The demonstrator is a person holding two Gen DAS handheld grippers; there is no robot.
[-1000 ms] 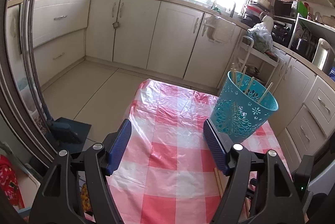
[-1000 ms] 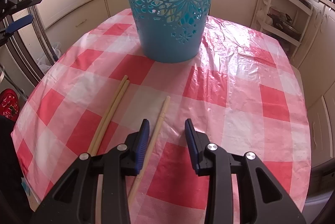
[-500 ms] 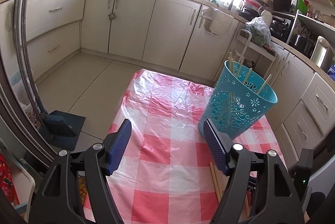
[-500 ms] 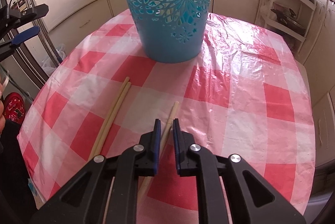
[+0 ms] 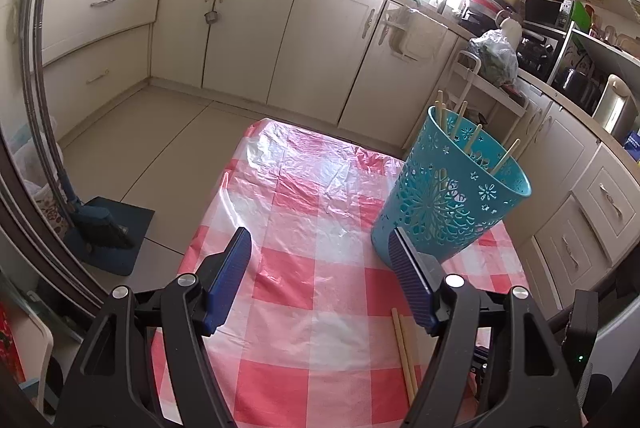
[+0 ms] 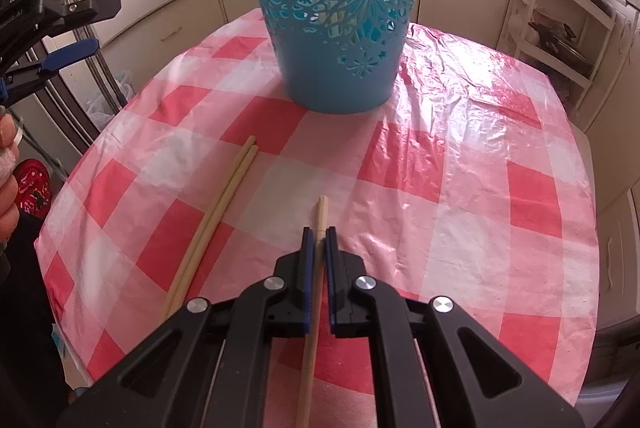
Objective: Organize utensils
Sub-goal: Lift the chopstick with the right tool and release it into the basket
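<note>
- One chopstick (image 6: 320, 224) now clamped by right gripper (image 6: 319, 234); jaws were apart a second ago.
- Basket (image 6: 336, 27) at 12 o'clock; drop next.
- Left gripper (image 5: 320, 260) jaws apart, idle.
- Two chopsticks (image 6: 216, 216) remain, 10 o'clock.

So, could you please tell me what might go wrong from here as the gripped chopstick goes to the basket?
1. The right gripper grips the single chopstick close to its far tip, so the long tail may sag, swing or slip out.
2. The blue basket already holds several chopsticks leaning across its mouth; the new one could snag on them.
3. The trailing end might knock the loose pair lying beside it.
</note>
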